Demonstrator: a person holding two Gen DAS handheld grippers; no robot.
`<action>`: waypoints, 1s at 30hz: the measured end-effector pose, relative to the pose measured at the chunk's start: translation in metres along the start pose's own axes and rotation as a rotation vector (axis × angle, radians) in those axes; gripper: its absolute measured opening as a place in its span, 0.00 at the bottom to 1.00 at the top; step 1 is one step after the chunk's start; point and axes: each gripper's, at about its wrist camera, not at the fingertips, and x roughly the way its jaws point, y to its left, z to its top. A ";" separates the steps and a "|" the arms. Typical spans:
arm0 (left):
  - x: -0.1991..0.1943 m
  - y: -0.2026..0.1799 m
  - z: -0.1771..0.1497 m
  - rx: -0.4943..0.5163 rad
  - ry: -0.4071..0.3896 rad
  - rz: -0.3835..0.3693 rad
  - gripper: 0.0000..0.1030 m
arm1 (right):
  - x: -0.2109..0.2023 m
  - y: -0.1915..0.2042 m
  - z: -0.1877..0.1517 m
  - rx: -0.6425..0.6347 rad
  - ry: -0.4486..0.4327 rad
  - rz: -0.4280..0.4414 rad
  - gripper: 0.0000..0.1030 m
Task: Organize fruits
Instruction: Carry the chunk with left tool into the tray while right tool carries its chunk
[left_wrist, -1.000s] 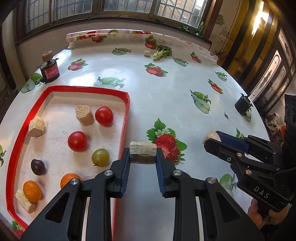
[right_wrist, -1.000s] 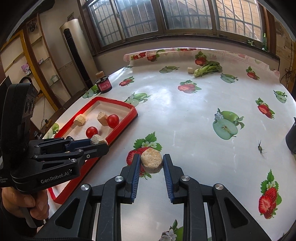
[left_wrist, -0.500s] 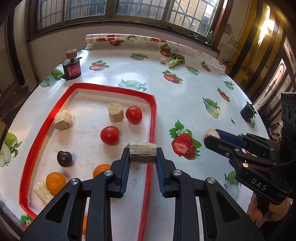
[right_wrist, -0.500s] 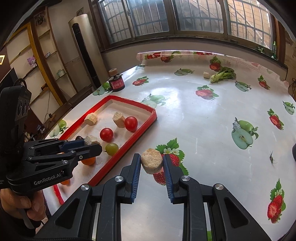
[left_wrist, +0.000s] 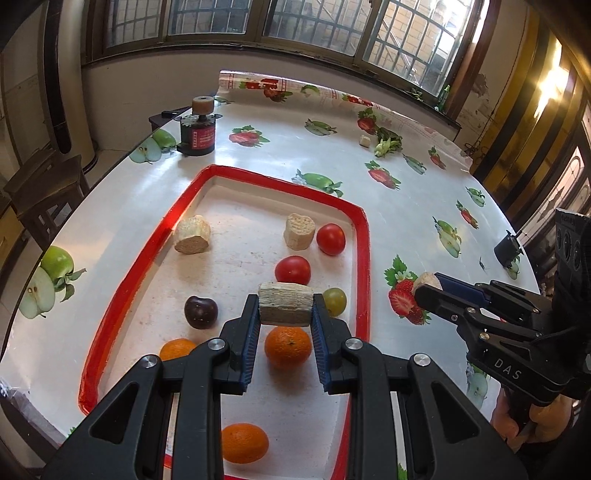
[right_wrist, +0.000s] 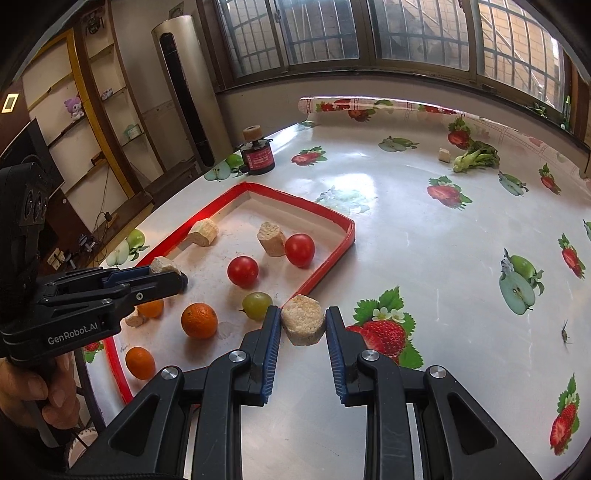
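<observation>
My left gripper (left_wrist: 284, 308) is shut on a beige chunk (left_wrist: 284, 302) and holds it above the red-rimmed tray (left_wrist: 364, 258), over an orange (left_wrist: 288, 347). My right gripper (right_wrist: 303, 323) is shut on a second beige chunk (right_wrist: 303, 319), just outside the tray's (right_wrist: 332, 254) right rim. The tray holds two red tomatoes (left_wrist: 330, 239), a green grape (left_wrist: 335, 301), a dark plum (left_wrist: 200, 312), oranges and two beige chunks (left_wrist: 192, 235). The right gripper also shows at the right of the left wrist view (left_wrist: 428, 286). The left gripper shows at the left of the right wrist view (right_wrist: 166, 271).
A black and red jar with a cork top (left_wrist: 197, 129) stands behind the tray. A green vegetable (right_wrist: 476, 158) and a small beige piece (right_wrist: 444, 154) lie at the far edge. A small black object (left_wrist: 508, 249) sits at the table's right edge.
My left gripper has carried its chunk leftward from over the tray's right rim to above the tray's inside. My right gripper has moved left, closer to the tray's rim.
</observation>
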 end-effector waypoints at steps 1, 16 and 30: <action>-0.001 0.003 0.000 -0.004 -0.002 0.003 0.23 | 0.002 0.002 0.001 -0.004 0.002 0.002 0.24; -0.006 0.059 0.003 -0.111 -0.009 0.027 0.23 | 0.024 0.017 0.014 -0.023 0.024 0.032 0.24; 0.020 0.080 0.005 -0.155 0.036 0.051 0.23 | 0.052 0.019 0.033 -0.022 0.044 0.063 0.24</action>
